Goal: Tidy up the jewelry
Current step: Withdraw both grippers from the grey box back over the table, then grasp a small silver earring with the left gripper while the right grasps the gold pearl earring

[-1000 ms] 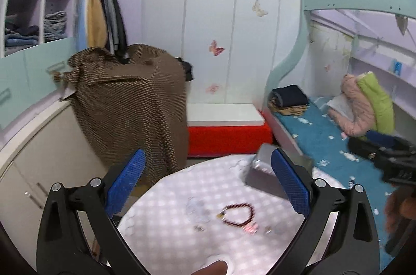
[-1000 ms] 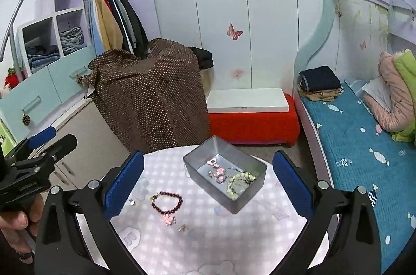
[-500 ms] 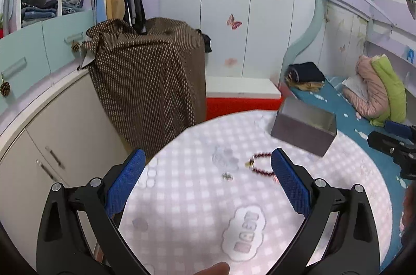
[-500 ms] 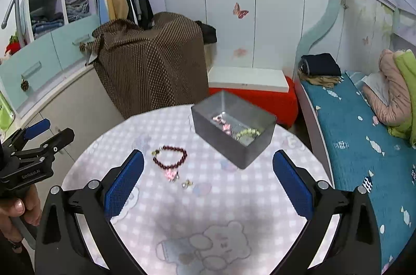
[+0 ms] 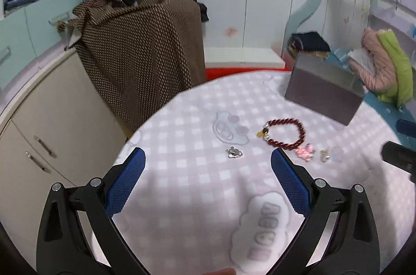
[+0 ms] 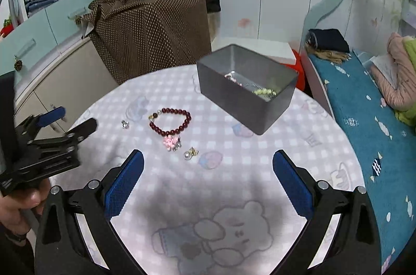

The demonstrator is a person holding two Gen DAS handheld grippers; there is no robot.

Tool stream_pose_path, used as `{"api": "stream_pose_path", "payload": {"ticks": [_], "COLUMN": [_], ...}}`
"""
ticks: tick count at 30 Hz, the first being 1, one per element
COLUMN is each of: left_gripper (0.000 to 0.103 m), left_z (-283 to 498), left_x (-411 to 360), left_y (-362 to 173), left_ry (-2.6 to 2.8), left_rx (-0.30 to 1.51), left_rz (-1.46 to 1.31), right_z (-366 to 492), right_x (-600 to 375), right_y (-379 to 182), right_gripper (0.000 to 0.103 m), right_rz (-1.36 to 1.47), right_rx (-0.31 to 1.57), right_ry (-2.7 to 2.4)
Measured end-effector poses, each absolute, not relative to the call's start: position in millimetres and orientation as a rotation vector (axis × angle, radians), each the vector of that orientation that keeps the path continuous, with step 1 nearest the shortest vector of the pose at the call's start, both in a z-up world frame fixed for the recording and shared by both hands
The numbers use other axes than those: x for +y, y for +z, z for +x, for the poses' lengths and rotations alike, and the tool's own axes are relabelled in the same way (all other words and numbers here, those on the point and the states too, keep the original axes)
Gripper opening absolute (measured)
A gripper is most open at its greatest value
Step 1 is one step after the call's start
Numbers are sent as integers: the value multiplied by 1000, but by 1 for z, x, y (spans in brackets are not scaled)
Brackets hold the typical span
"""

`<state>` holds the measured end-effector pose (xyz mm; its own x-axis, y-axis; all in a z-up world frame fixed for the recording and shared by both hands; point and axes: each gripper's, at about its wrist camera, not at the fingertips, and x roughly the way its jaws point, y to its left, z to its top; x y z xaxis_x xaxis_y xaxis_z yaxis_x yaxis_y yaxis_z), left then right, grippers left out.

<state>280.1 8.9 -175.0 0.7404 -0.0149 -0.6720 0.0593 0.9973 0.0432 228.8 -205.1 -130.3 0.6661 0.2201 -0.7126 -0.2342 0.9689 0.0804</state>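
The round table (image 6: 260, 171) with its checked cloth carries everything, and the grey metal box (image 6: 247, 90) toward its far side serves as the landmark. The box already holds part of the jewelry: a pale green bead strand (image 6: 265, 92) and at least one more pink-toned piece lie on its floor, so the sorting appears partly done. What remains lies on the cloth on the near left of the box. Closest to it is the dark red bead bracelet (image 6: 170, 121); touching the bracelet's near edge is a small pink flower charm (image 6: 170, 141); just beside that, nearer the camera, sits a pearl earring (image 6: 189, 154); and farthest from the box, beyond the bracelet, rests a tiny silver piece (image 5: 234, 152). The left gripper (image 5: 208, 186) hangs over the cloth with its blue fingers spread wide and nothing between them, and the right gripper (image 6: 208, 186) is likewise spread and empty. Four loose pieces thus seem left to go.
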Motion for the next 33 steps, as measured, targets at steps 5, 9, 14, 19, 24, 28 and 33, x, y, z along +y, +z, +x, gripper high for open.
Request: {"api": "stream_pose_path", "payload": {"ticks": [5, 9, 14, 19, 24, 28, 33], "left_gripper": [97, 93, 69, 59, 36, 16, 10], "left_z": [312, 327, 335, 334, 328, 326, 325], "left_x": [8, 9, 7, 7, 5, 10, 12], "left_y": [-206, -217, -224, -222, -220, -218, -217], "left_ry": [-42, -62, -93, -110, -145, -173, -195], "left_rx": [814, 868, 911, 906, 901, 909, 912], "left_rz": [64, 38, 49, 44, 48, 8, 0], "right_z": [236, 243, 254, 260, 265, 269, 271], "right_x": [-203, -204, -203, -200, -197, -195, -192], "right_y": [-143, -153, -164, -171, -179, -185, -190], "right_gripper": [96, 96, 96, 96, 96, 96, 94], "right_rz": [-21, -17, -10, -6, -3, 0, -1], "right_rx": [839, 866, 898, 914, 931, 944, 950], "right_ry": [259, 260, 268, 281, 285, 284, 285]}}
